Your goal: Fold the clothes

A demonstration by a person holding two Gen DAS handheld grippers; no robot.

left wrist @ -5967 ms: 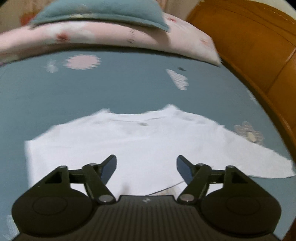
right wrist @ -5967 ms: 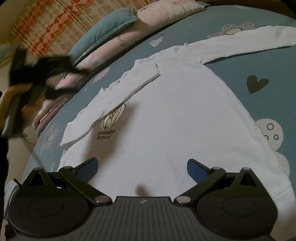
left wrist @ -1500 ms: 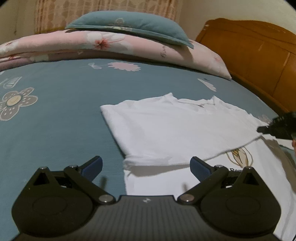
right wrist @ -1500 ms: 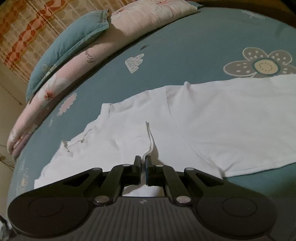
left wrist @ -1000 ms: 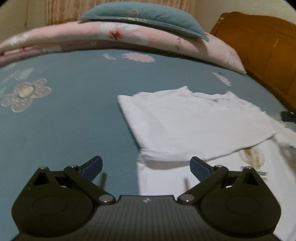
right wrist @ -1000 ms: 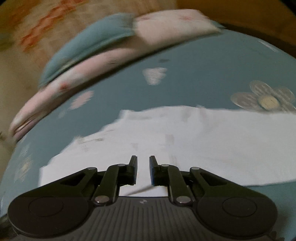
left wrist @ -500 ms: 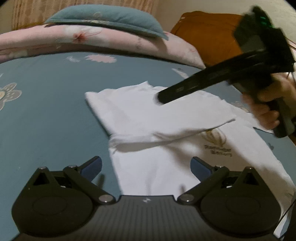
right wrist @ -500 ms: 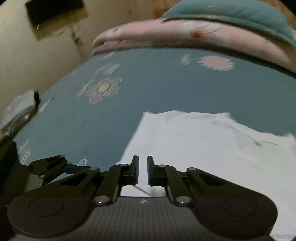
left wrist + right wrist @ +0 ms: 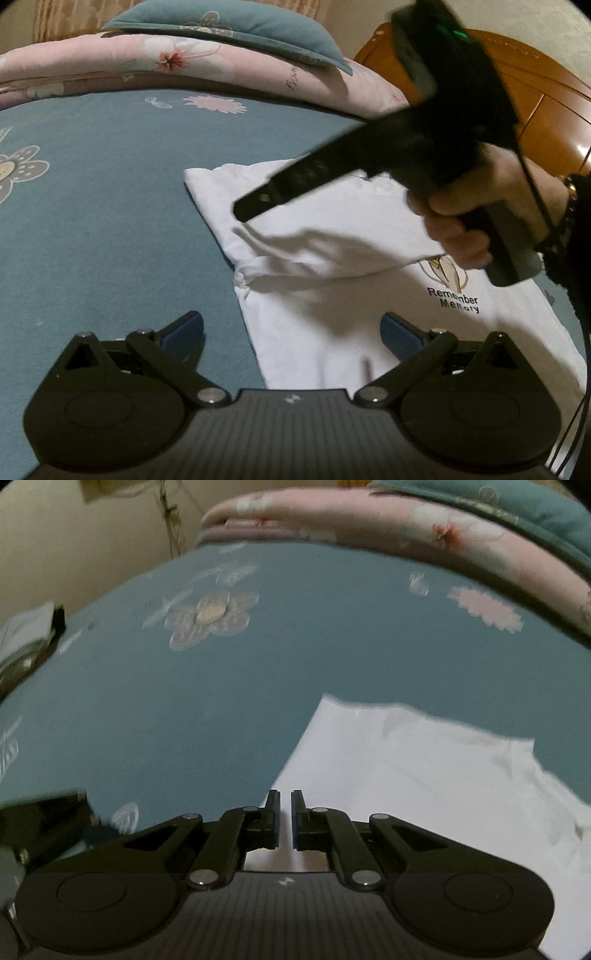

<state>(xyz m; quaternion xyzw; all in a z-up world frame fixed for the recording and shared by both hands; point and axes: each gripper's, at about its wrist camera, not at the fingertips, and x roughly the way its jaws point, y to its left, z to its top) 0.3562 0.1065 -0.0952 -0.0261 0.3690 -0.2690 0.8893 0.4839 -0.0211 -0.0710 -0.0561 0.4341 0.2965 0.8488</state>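
A white shirt [image 9: 332, 236] with a "Remember Memory" print lies flat on the blue bed sheet [image 9: 96, 221], one sleeve folded across its chest. My left gripper [image 9: 291, 328] is open and empty, low over the shirt's near left edge. My right gripper [image 9: 243, 210] reaches in from the right, hovering just above the folded sleeve. In the right wrist view the right gripper [image 9: 284, 805] has its jaws nearly closed with a narrow gap and nothing between them, above the shirt's left folded edge [image 9: 424, 775].
A pink floral quilt [image 9: 147, 62] and a teal pillow [image 9: 229, 26] lie along the far side of the bed. A wooden headboard [image 9: 546, 92] stands at the right. The left gripper's body [image 9: 44, 830] shows at the left in the right wrist view.
My right gripper let go of the sleeve it had carried across the shirt, then swung left over the shirt toward its folded edge. My left gripper stayed open and shifted slightly.
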